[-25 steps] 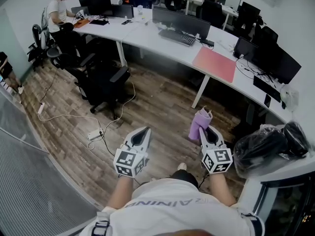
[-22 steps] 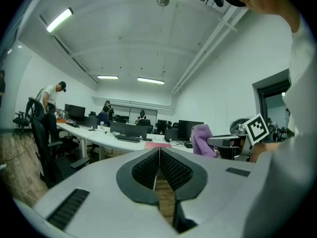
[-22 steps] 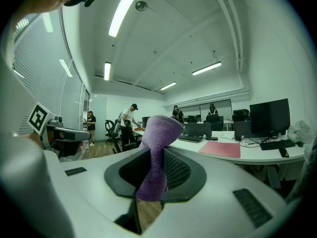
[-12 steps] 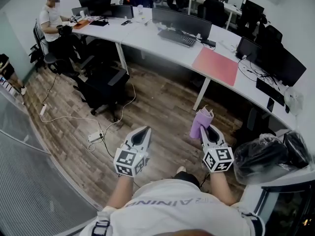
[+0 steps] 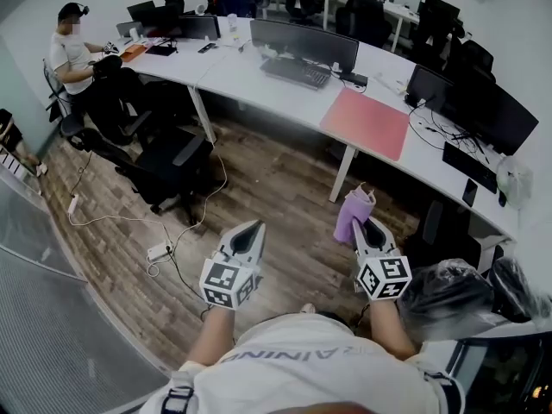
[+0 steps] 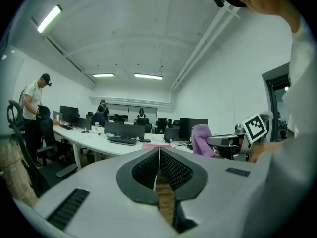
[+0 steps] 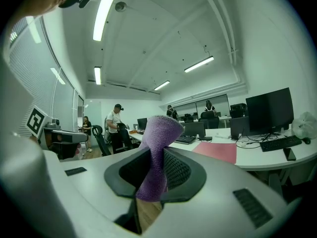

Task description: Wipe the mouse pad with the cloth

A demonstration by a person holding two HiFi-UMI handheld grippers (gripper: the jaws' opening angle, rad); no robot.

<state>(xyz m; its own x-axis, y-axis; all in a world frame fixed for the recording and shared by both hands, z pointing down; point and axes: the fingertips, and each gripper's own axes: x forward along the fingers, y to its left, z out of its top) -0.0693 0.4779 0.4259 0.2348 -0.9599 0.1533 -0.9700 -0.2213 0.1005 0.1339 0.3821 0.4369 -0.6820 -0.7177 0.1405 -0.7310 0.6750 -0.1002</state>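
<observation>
The right gripper [image 5: 362,228] is clamping the purple cloth [image 5: 352,210], with the pink mouse pad [image 5: 366,121] lying well ahead, while the left gripper [image 5: 255,229] is hovering closed and empty.

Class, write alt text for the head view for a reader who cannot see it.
From above, a person holds two grippers over a wooden floor: the right gripper is shut on a purple cloth, the left gripper shut and empty. Ahead, a pink mouse pad lies on a long white desk.
</observation>
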